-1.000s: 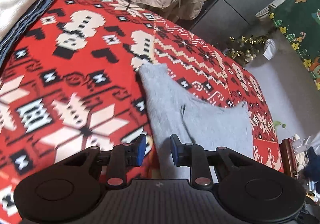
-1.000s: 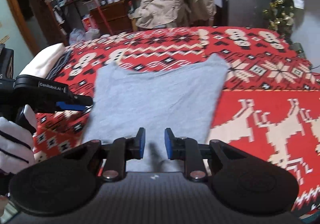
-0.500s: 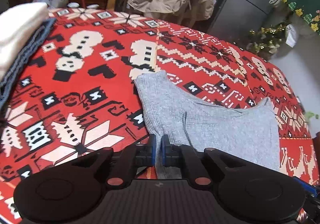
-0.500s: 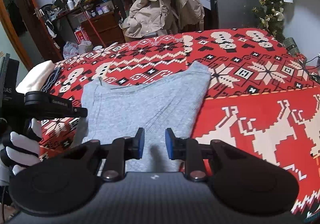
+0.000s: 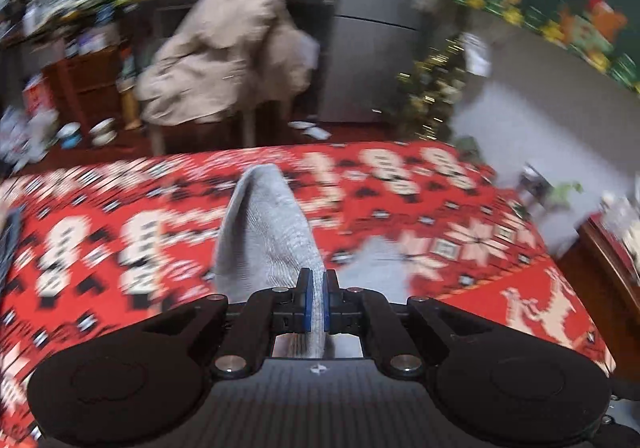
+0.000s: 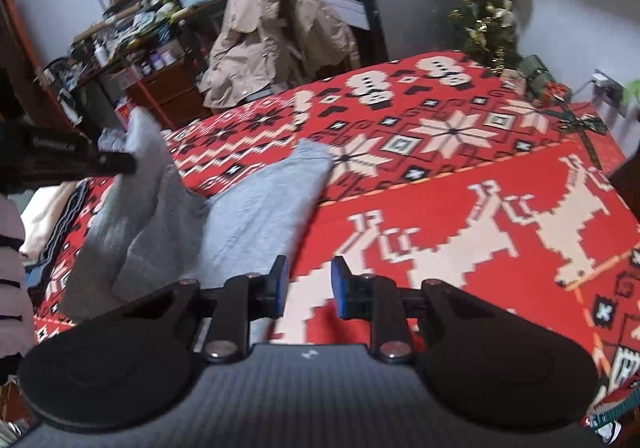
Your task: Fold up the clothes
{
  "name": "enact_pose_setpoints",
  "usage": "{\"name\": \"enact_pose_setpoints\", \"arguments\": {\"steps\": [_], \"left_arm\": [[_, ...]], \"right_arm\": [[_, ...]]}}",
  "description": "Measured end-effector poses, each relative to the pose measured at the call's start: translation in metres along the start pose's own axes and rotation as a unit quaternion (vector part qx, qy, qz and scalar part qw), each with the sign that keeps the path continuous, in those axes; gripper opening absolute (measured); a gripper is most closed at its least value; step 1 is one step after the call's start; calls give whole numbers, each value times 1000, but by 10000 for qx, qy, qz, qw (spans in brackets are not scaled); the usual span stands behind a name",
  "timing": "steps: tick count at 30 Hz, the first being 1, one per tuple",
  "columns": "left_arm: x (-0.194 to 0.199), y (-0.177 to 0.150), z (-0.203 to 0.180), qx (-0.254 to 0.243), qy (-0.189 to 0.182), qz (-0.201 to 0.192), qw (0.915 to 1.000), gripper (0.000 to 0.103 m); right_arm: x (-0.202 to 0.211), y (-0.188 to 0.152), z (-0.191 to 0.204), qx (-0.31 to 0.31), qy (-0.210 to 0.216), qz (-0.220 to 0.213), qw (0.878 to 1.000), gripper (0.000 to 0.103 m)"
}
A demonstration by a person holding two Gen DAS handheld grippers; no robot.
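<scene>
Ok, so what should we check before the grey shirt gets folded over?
1. Left gripper pinching the grey shirt: ok, shut on its edge.
2. Shirt edge lifted off the red blanket: ok, it rises on the left side.
3. Right gripper holding cloth: not ok, open with nothing between its fingers.
4. Rest of the shirt lying flat: not ok, it is bunched up near the lifted side.
5. Bare blanket to fold onto: ok, to the right of the shirt.

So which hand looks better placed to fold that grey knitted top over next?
The left. Its gripper is shut on the grey knitted top's edge and has it lifted off the red patterned blanket. The right gripper is open and empty, over bare blanket beside the top.
</scene>
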State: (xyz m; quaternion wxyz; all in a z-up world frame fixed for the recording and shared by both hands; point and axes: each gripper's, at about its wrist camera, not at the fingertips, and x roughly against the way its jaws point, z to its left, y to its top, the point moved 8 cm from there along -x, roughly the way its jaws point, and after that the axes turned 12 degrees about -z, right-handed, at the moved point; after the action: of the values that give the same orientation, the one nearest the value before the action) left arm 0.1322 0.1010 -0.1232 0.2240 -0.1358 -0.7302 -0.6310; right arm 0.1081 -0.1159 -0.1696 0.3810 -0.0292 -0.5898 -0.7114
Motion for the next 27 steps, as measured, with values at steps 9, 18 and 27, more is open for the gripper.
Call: {"name": "enact_pose_setpoints", "arguments": {"steps": [9, 18, 27], "left_arm": [[-68, -39, -63, 41, -596, 883, 9943, 5], [-7, -11, -14, 724, -1084, 438, 9905, 13], [-12, -51, 38, 800, -743, 970, 9893, 14]], "right_arm": [[10, 2, -36, -214, -195, -61, 9996, 26], [-20, 16, -22, -667, 329, -85, 9972, 30], [-100, 41, -1, -998, 579, 66, 9933, 33]]}}
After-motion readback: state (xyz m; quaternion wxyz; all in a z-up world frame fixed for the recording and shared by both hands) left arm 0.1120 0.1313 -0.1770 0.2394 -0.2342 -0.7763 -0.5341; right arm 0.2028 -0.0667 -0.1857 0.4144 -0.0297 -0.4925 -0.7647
